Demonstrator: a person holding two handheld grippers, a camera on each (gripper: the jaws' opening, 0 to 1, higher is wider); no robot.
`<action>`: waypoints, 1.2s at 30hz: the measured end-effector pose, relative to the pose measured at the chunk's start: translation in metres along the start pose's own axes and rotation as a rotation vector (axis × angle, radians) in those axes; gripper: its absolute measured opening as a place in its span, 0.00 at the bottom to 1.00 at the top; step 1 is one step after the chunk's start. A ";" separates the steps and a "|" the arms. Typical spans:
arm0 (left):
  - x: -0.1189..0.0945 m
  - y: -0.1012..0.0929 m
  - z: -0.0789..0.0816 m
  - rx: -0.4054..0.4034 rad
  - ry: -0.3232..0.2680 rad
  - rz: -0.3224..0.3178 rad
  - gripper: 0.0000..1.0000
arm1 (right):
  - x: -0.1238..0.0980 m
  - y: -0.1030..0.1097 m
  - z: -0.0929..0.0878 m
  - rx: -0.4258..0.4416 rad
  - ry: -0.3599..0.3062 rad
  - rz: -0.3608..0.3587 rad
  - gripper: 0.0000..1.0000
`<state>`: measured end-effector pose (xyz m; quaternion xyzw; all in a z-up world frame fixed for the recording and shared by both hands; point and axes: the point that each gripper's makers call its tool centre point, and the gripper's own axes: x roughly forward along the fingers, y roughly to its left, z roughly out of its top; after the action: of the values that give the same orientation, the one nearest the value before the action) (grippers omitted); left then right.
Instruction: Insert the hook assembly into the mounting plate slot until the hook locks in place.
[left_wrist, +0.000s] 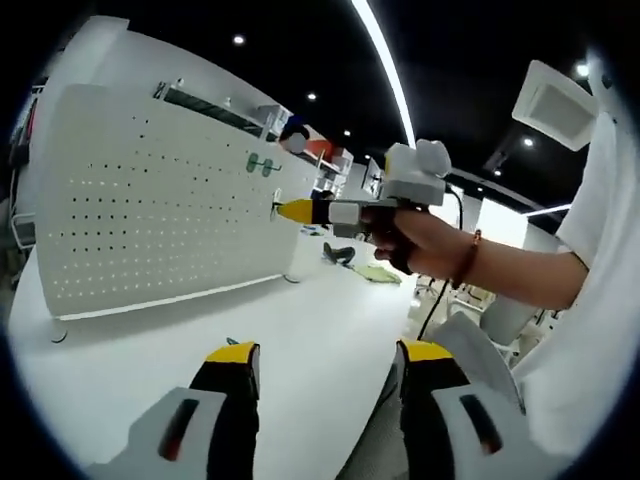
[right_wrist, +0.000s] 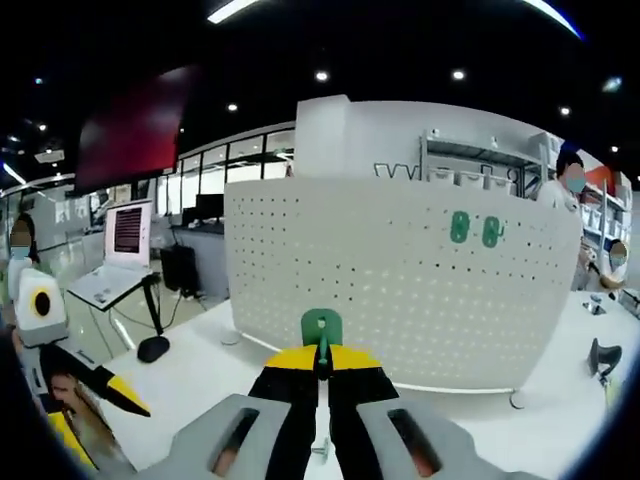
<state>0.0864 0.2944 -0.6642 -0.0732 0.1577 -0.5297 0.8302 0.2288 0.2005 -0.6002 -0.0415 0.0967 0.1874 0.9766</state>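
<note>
Right gripper view: the right gripper (right_wrist: 322, 368) is clamping its jaws on a green hook (right_wrist: 321, 328) and approaching the white pegboard (right_wrist: 400, 290), where two green hooks (right_wrist: 475, 228) are already hanging. The left gripper (left_wrist: 325, 362) is hovering with jaws apart over the table (left_wrist: 300, 330). A tilted approach is risking the hook missing its slot or slipping from the grip. No containers are showing.

White table (left_wrist: 300, 330) w/ upright pegboard (left_wrist: 160, 225) standing on it.
</note>
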 end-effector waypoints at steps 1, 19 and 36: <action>0.002 -0.002 0.000 0.008 -0.002 -0.006 0.57 | 0.003 -0.002 0.003 -0.002 -0.006 -0.005 0.01; 0.004 -0.005 -0.005 0.005 -0.014 -0.057 0.60 | 0.027 -0.050 0.033 0.066 -0.058 -0.137 0.01; 0.007 -0.007 -0.006 0.058 -0.002 -0.043 0.58 | 0.048 -0.082 0.062 0.080 -0.091 -0.205 0.01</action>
<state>0.0811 0.2858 -0.6690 -0.0530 0.1395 -0.5519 0.8204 0.3140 0.1486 -0.5461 -0.0036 0.0549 0.0841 0.9949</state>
